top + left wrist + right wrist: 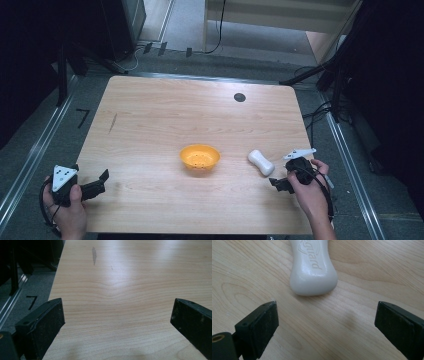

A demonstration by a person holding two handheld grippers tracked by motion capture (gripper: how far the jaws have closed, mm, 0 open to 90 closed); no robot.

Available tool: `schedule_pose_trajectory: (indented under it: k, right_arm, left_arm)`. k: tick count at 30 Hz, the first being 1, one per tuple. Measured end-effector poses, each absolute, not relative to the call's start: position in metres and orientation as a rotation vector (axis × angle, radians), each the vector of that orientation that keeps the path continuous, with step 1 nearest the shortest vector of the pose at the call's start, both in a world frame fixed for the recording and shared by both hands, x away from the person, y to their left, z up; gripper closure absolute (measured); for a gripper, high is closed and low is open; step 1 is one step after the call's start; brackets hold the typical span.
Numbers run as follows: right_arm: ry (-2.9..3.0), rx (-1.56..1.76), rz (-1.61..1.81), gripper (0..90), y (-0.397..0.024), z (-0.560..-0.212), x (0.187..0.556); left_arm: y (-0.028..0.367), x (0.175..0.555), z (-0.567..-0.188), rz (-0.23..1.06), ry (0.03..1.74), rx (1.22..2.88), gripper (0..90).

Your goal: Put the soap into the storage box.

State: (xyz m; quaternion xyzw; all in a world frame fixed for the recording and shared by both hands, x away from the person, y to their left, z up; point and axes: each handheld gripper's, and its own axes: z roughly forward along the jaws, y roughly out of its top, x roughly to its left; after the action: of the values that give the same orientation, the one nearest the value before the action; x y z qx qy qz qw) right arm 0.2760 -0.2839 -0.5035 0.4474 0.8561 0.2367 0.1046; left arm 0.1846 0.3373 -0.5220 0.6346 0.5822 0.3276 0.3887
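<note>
The right gripper (276, 184) sits near the table's (150, 120) right front edge, jaws apart around nothing, just short of the white soap bar (261, 162) lying right of the orange bowl (200, 157). The left gripper (102, 181) rests wide open.

White soap bar (261, 162) lies between orange bowl (200, 157) and right tongs (278, 185).
</note>
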Motion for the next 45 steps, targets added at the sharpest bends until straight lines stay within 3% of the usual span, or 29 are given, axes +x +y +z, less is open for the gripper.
schedule_pose_trajectory:
  k: [30, 38, 45]
  right_arm:
    - [2.685, 1.249, 0.524, 6.1, -0.251, -0.498, 0.313]
    - [2.712, 1.204, 0.472, 13.5, -0.238, -0.499, 0.323]
    - [2.726, 1.187, 0.46, 14.5, -0.231, -0.499, 0.329]
  left_arm:
    - [0.338, 0.185, -0.522, 0.828, 1.486, 1.605, 0.0]
    - [0.338, 0.185, -0.522, 0.825, 1.486, 1.604, 0.0]
    - [0.338, 0.185, -0.522, 0.825, 1.487, 1.603, 0.0]
